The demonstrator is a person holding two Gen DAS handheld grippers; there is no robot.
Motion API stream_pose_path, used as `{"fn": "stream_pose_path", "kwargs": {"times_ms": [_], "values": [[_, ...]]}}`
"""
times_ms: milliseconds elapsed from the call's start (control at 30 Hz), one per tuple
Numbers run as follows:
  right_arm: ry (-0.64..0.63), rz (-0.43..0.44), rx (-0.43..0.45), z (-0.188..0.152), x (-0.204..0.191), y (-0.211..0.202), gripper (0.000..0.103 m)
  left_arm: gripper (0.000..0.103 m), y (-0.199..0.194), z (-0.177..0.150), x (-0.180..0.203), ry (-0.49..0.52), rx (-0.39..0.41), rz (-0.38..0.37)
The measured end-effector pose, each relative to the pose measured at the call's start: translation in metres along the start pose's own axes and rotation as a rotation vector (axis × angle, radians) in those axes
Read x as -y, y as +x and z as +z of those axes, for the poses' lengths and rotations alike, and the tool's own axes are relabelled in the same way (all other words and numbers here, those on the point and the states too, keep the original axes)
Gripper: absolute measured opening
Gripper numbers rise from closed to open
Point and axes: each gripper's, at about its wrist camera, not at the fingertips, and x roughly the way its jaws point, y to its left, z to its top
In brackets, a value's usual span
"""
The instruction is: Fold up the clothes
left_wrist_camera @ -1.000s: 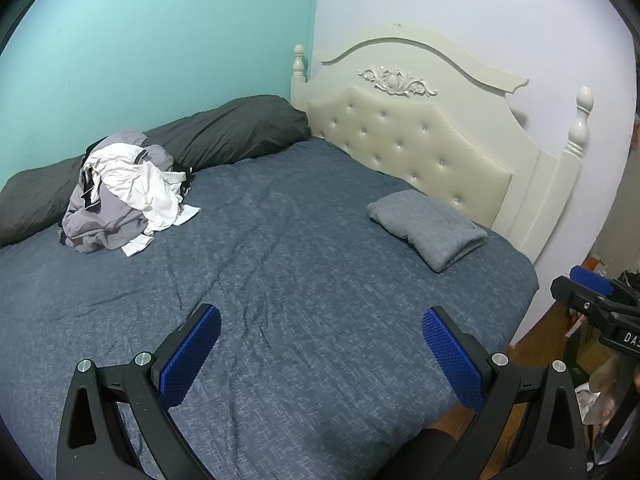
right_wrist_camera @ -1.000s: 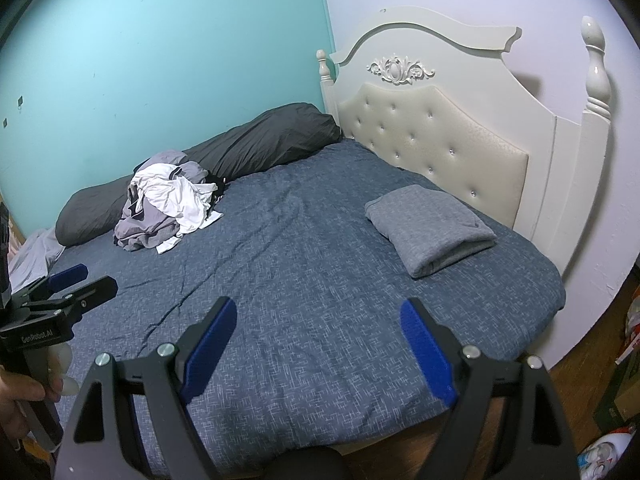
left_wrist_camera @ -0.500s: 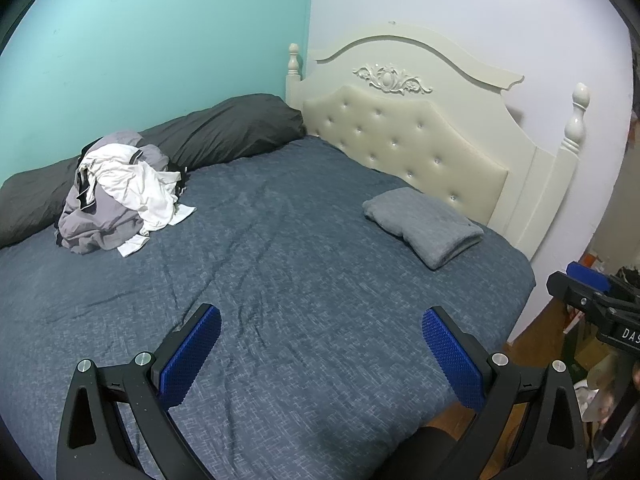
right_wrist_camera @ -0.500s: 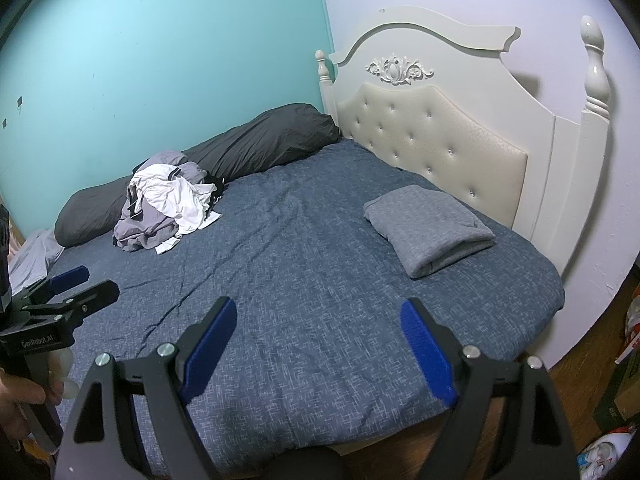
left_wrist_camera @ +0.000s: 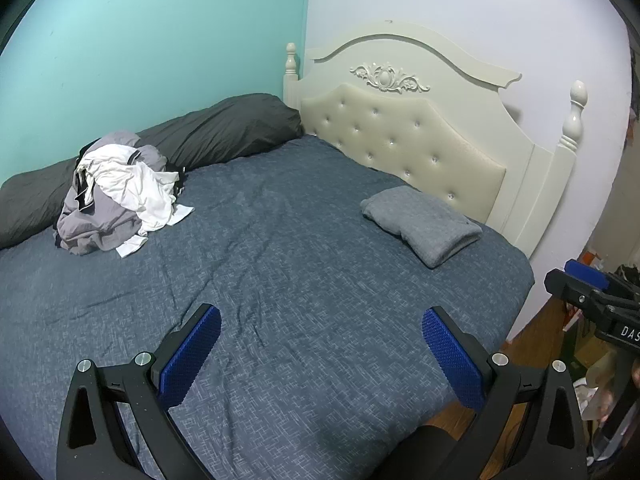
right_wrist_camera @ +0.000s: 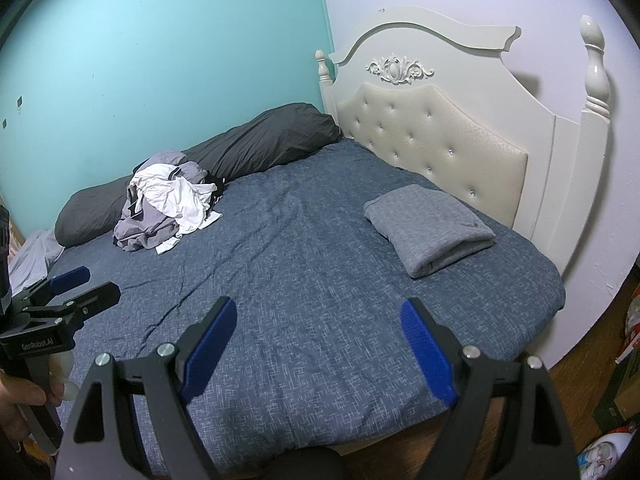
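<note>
Progress so far: one grey garment [left_wrist_camera: 422, 224] folded, lying far ahead of the right finger [left_wrist_camera: 452, 364] of the left gripper [left_wrist_camera: 320, 354], near the headboard [left_wrist_camera: 404, 136]. Left to fold: heap [left_wrist_camera: 120, 196] of grey and white clothes, far ahead and left of the left finger [left_wrist_camera: 188, 360], against the dark bolster [left_wrist_camera: 224, 128]. Bare bedspread [left_wrist_camera: 304, 280] between and just ahead of both pairs of fingers. Left gripper spread wide, holding nothing. Right gripper [right_wrist_camera: 320, 350] likewise spread wide and empty. Judged early in the task: one piece done, several to go, next piece not yet picked. Likely next a reach to the heap.
</note>
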Motion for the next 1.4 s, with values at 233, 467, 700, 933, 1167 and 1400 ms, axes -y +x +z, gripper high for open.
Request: {"fn": "stream_pose_path", "kwargs": {"times_ms": [233,467,700,933,1167,1400], "values": [[-0.001,0.0,-0.001,0.0007,-0.0006,0.001,0.085,0.103,-0.0002,-0.0004,0.0006,0.004,0.0,-0.003],[-0.001,-0.001,-0.002,0.0007,0.0001,0.0013,0.085,0.103,0.0002,-0.0014,0.0022,0.004,-0.002,-0.006],[0.004,-0.003,-0.004,-0.0005,0.0024,0.0021,0.085,0.103,0.0013,-0.0016,0.0031,0.002,-0.005,-0.007],[0.004,-0.005,-0.002,-0.0013,0.0013,0.0003,0.085,0.103,0.0011,-0.0011,0.0036,0.002,-0.008,-0.006],[0.005,-0.007,-0.005,-0.0024,0.0009,0.0003,0.085,0.103,0.0017,-0.0009,0.0036,-0.002,-0.01,-0.009],[0.005,-0.008,-0.006,-0.0021,0.0016,-0.0014,0.085,0.103,0.001,-0.0006,0.0031,-0.004,-0.009,-0.01]]}}
